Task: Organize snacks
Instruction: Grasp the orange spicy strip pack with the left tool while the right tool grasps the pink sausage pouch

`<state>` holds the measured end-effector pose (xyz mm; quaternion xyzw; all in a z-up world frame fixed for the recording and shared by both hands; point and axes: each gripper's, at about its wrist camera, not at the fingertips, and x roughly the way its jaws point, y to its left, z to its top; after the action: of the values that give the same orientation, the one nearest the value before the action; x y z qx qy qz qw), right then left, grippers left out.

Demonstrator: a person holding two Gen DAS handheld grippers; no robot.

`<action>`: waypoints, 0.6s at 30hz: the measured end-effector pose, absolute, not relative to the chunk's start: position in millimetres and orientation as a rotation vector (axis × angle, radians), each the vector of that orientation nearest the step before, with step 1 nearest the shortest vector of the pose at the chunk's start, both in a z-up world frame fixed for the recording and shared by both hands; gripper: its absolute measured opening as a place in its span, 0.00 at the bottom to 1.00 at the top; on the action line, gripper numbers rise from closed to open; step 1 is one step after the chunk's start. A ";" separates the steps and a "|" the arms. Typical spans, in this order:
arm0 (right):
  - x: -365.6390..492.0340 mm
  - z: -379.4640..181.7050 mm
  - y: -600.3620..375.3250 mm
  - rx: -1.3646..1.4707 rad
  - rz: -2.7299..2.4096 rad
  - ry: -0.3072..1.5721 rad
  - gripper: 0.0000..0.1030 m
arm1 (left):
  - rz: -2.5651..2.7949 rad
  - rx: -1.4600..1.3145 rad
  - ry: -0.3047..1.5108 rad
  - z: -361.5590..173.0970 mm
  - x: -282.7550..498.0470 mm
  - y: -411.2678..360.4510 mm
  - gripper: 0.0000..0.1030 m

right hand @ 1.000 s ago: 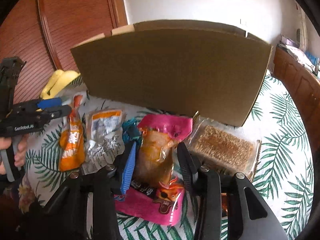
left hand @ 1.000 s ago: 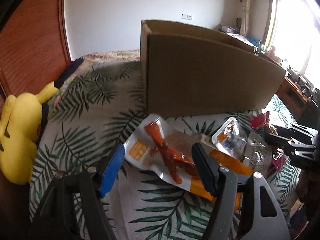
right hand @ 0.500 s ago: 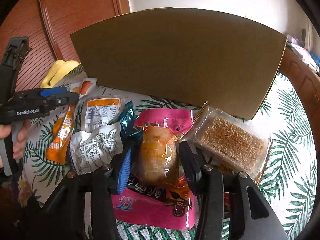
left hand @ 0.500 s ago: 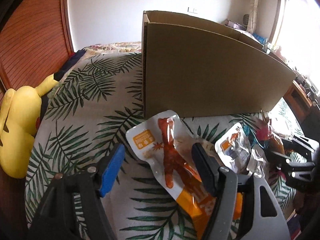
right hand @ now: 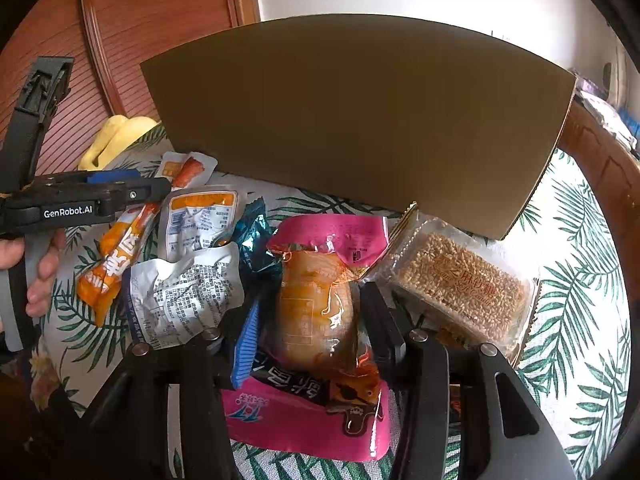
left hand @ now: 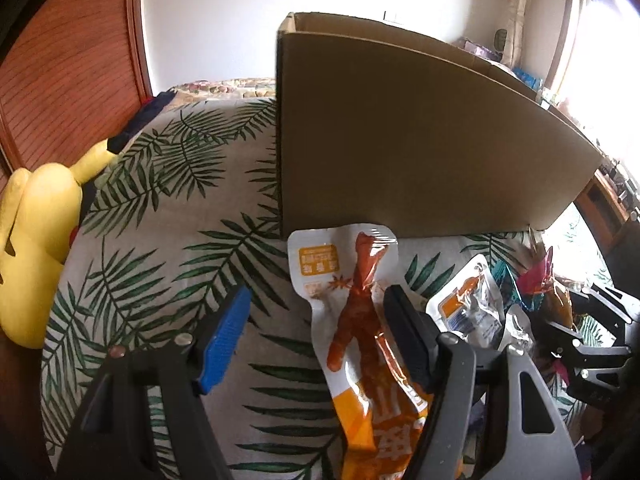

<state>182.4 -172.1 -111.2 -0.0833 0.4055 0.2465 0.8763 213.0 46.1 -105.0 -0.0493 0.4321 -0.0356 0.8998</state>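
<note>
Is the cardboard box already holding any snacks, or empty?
Cannot tell. Both wrist views show only the cardboard box's outer walls and top rim; the inside is hidden.

Both tools have dropped nearer their packets: left tool [left hand: 318, 338], right tool [right hand: 310, 326].

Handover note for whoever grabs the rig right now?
Left tongs: open, straddling the orange-white pouch, nothing gripped.
Right tongs: open around the pink-topped packet, not clamped.
All visible snacks, including the grain bar pack and silver packets, lie on the leaf-print cover before the cardboard box.
Done: nothing visibly boxed; interior hidden.
Left: grasp and sort everything.
</note>
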 end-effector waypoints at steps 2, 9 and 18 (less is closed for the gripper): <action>182.4 -111.2 -172.3 -0.174 0.514 0.846 0.47 | -0.083 -0.122 0.895 -104.0 211.7 49.4 0.68; 182.5 -111.2 -172.3 -0.174 0.514 0.846 0.47 | -0.137 -0.186 0.898 -97.1 205.2 48.4 0.68; 182.1 -111.3 -172.2 -0.173 0.515 0.846 0.48 | -0.174 -0.067 0.947 -108.5 189.8 32.1 0.68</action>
<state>182.1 -172.2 -111.3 -0.0830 0.4053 0.2466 0.8764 189.8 32.1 -108.5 -0.0323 0.4554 -0.0837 0.8858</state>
